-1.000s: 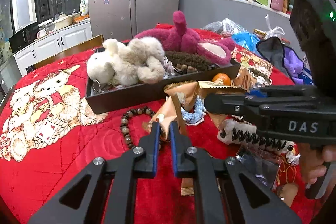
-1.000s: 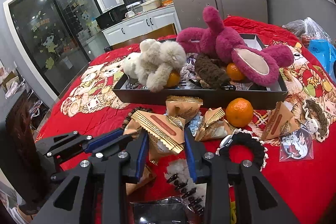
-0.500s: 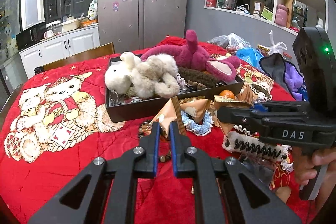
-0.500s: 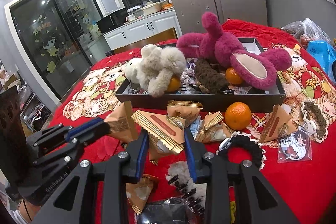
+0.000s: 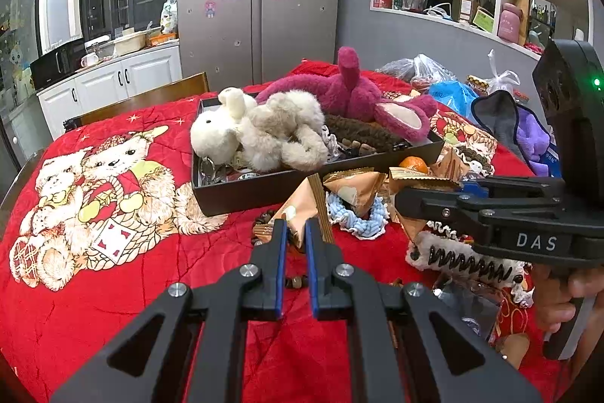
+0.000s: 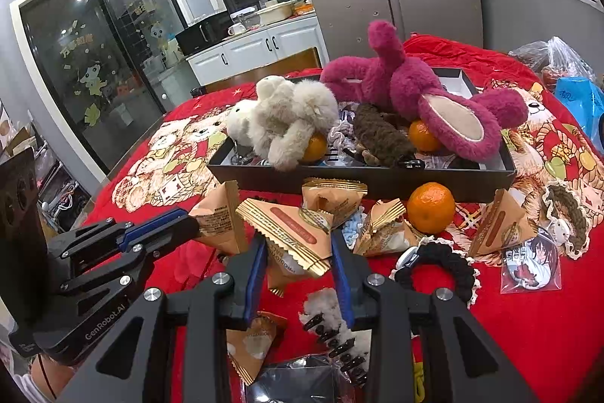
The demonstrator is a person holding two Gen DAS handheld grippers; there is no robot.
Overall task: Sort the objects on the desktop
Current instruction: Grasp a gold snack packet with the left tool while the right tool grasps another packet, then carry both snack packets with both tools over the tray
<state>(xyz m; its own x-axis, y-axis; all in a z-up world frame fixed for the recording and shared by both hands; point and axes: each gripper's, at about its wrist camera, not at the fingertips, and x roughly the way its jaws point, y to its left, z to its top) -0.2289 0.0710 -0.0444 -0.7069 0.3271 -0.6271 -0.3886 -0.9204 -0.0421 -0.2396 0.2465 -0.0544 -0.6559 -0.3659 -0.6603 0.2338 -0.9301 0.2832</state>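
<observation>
Your left gripper [image 5: 293, 227] is clamped on a tan snack packet [image 5: 302, 210] at frame centre; your right gripper [image 6: 296, 244] grips another packet [image 6: 290, 233].

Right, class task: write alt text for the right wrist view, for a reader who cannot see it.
The right gripper has its jaws closed on a tan triangular snack packet above a red quilt. Beside it, the left gripper holds a similar packet. Behind them sits a dark tray of plush toys, with a loose orange in front.
</observation>
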